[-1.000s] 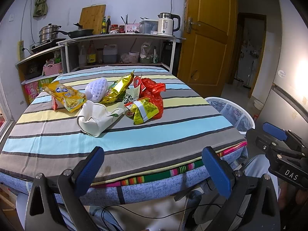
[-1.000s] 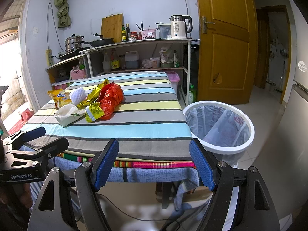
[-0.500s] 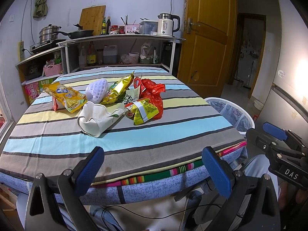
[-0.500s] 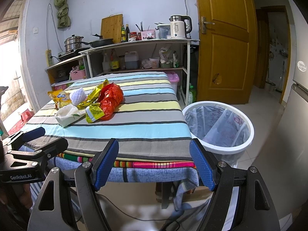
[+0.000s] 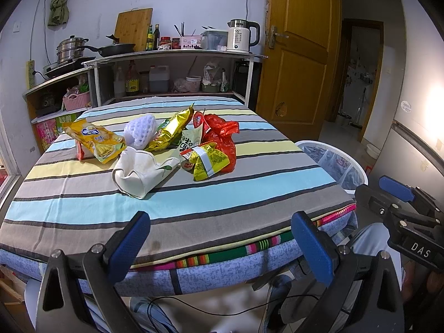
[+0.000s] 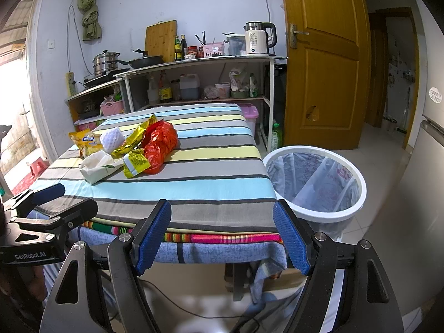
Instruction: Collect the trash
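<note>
A pile of trash lies on the striped table (image 5: 194, 202): a red plastic bag (image 5: 222, 136), a yellow-green snack packet (image 5: 208, 163), a gold wrapper (image 5: 172, 127), a white foam net (image 5: 138, 130), a yellow chip bag (image 5: 94, 138) and a white tissue pack (image 5: 138, 172). The pile also shows in the right wrist view, with the red bag (image 6: 161, 144) foremost. A white bin (image 6: 313, 183) with a clear liner stands on the floor right of the table. My left gripper (image 5: 222, 238) is open and empty before the table's front edge. My right gripper (image 6: 222, 233) is open and empty too.
Shelves (image 5: 172, 55) behind the table hold a kettle, pans, bottles and a cutting board. A wooden door (image 5: 299, 55) stands at the right. A fridge (image 6: 427, 144) stands right of the bin. A cable runs on the floor under the table.
</note>
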Demonstrator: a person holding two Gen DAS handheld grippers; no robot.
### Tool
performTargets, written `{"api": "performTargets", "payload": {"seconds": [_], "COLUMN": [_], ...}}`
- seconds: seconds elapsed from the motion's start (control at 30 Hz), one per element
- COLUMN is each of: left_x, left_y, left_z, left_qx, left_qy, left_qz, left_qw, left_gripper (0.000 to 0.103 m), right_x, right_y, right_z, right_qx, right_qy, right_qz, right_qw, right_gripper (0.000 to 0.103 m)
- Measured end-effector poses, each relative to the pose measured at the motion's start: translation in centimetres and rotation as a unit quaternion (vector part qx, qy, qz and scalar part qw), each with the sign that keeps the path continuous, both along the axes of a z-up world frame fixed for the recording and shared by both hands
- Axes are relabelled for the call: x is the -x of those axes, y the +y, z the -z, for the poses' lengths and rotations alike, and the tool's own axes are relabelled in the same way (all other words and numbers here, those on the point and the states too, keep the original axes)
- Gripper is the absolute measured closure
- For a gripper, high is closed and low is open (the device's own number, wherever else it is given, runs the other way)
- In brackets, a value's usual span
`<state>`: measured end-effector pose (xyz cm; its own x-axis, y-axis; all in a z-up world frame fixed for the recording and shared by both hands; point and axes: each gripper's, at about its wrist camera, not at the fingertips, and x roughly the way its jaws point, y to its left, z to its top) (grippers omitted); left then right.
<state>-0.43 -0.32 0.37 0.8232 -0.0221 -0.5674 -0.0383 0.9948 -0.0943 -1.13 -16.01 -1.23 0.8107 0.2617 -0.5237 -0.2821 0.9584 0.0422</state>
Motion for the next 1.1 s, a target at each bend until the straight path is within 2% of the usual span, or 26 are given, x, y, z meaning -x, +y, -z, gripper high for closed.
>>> {"api": "performTargets", "payload": {"seconds": [0.37, 0.53, 0.7, 0.8, 1.0, 1.1], "left_x": [-0.6, -1.6, -2.6, -3.6, -5.6, -6.9], "left_y": [1.4, 3.9, 6.7, 8.4, 10.8, 11.6], "left_z": [0.3, 0.8, 0.6, 0.7, 0.8, 1.3], "left_qx": [-0.001, 0.019, 0.017, 0.026, 0.055, 0.069], "left_qy": [0.004, 0.014, 0.014, 0.020, 0.021, 0.035], "left_qz": [-0.007, -0.020, -0.052, -0.062, -0.058, -0.052], "left_qw": [1.0000, 0.9995, 0.9984, 0.9975, 0.9965, 0.9957], "left_gripper": [0.000, 0.001, 0.005, 0.011, 0.017, 0.025], "right_x": [-0.4, -1.7, -3.7, -5.1, -7.8, -9.1], "right_y": [0.5, 1.9, 3.7, 5.1, 7.9, 8.9], "right_z": [-0.2, -0.2, -0.2, -0.4, -0.4, -0.3], "right_qx": [0.001, 0.002, -0.008, -0.015, -0.025, -0.025], "right_qy": [0.006, 0.014, 0.025, 0.030, 0.042, 0.046], "right_qz": [-0.007, -0.023, -0.048, -0.064, -0.092, -0.097], "right_qw": [1.000, 1.000, 0.999, 0.997, 0.995, 0.994], "right_gripper": [0.027, 0.027, 0.027, 0.027, 0.027, 0.027]}}
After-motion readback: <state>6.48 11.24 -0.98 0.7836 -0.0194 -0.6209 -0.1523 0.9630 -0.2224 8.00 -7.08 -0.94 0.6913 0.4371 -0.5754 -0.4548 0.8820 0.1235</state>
